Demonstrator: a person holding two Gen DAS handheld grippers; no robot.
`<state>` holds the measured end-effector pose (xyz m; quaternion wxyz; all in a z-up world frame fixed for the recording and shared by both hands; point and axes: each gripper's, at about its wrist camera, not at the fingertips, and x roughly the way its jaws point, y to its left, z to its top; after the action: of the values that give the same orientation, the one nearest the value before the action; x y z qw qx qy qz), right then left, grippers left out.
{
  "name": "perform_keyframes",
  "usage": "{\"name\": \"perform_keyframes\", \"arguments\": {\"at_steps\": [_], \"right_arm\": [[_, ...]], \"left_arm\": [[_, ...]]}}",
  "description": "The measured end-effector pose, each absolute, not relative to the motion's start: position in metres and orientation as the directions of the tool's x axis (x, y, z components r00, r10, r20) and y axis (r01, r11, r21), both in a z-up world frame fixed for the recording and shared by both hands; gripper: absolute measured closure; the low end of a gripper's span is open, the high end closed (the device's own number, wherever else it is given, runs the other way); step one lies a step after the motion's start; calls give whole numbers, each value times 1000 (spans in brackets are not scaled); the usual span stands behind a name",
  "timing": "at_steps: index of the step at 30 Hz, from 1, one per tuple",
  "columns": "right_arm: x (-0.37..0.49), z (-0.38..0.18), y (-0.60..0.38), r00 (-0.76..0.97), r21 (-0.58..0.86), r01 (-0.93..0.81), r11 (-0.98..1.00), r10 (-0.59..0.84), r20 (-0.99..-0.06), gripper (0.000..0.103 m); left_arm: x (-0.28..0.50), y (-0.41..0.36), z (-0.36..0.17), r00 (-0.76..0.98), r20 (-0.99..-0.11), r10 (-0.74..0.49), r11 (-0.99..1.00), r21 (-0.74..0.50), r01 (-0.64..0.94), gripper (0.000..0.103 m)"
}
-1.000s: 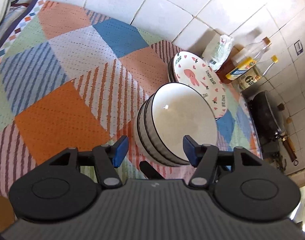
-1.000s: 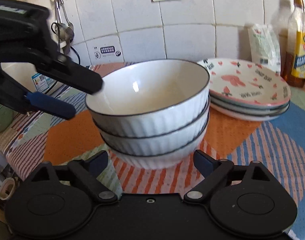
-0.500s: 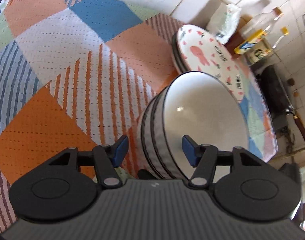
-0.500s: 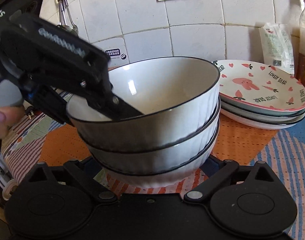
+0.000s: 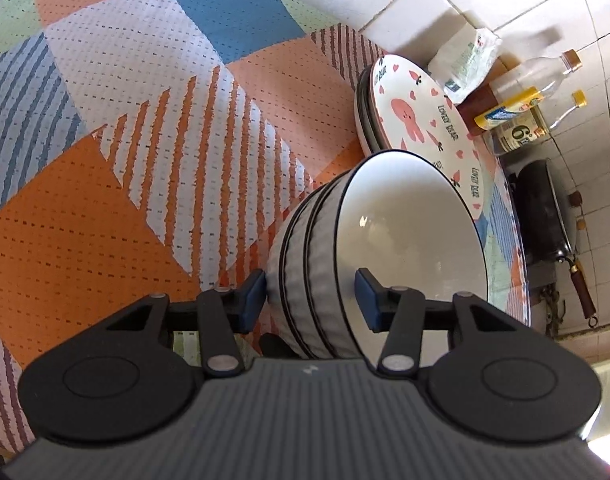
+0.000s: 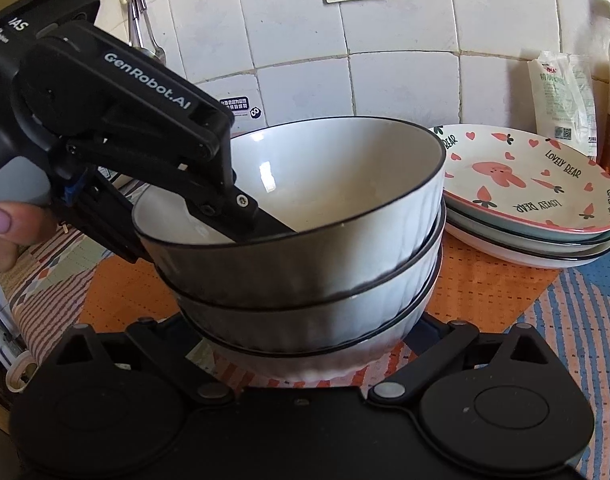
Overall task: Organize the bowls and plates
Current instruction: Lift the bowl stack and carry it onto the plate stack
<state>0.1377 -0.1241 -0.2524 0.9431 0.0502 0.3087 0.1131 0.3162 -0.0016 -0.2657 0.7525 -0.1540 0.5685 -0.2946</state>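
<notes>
A stack of three white ribbed bowls point(image 6: 305, 264) with dark rims stands on the patterned cloth; it also shows in the left wrist view point(image 5: 345, 264). My left gripper point(image 5: 311, 300) is open and straddles the stack's rim, one finger inside the top bowl point(image 6: 245, 216) and one outside. My right gripper point(image 6: 305, 344) is open around the base of the stack, its fingertips hidden behind the bowls. A stack of plates point(image 6: 537, 200) with pink rabbit print lies just right of the bowls, and shows in the left wrist view point(image 5: 421, 120).
The tiled wall point(image 6: 385, 60) is close behind. A bag point(image 6: 561, 96) and oil bottles point(image 5: 521, 108) stand past the plates. A dark pan point(image 5: 545, 216) sits beyond the cloth's edge. Utensils point(image 6: 141, 20) hang at left.
My left gripper has moved in over the bowl stack, so its fingers now straddle the rim. My right gripper has moved closer to the stack's base.
</notes>
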Motion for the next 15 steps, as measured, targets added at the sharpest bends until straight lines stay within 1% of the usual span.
{"name": "perform_keyframes", "arguments": {"at_steps": [3, 11, 15], "right_arm": [[131, -249, -120, 794, 146, -185, 972, 235, -561, 2], [123, -224, -119, 817, 202, -141, 969, 229, -530, 2], [124, -207, -115, 830, 169, -139, 976, 208, -518, 2]], "left_arm": [[315, 2, -261, 165, -762, -626, 770, -570, 287, 56], [309, 2, -224, 149, -772, -618, 752, -525, 397, 57], [307, -1, -202, 164, -770, -617, 739, -494, 459, 57]]}}
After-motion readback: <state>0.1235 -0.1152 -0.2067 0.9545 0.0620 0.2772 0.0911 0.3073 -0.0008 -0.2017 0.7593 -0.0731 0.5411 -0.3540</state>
